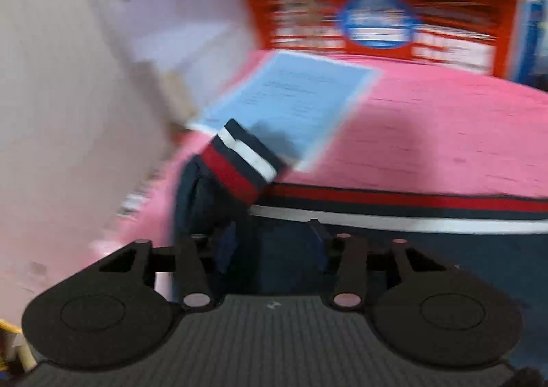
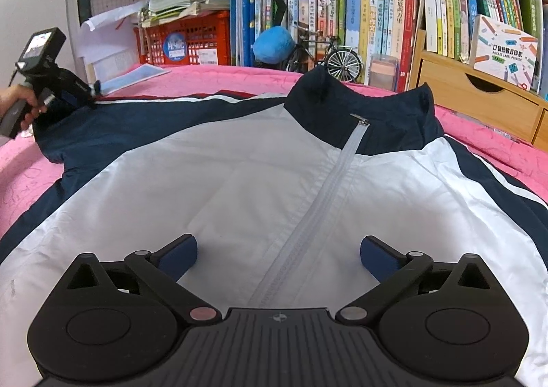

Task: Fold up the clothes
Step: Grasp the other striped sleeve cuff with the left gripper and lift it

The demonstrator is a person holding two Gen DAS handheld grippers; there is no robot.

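Wrist views — low, jacket (image 2: 239, 164) shared

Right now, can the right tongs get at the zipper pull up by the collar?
Probably yes: the right tongs stand open over the jacket, and nothing lies between them and the zipper pull.

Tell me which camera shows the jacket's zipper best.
The right wrist view. There the zipper runs in sharp focus from the navy collar down the white front of the jacket, ending between the open right gripper. The left wrist view is blurred and shows only a striped cuff and navy fabric, no zipper.
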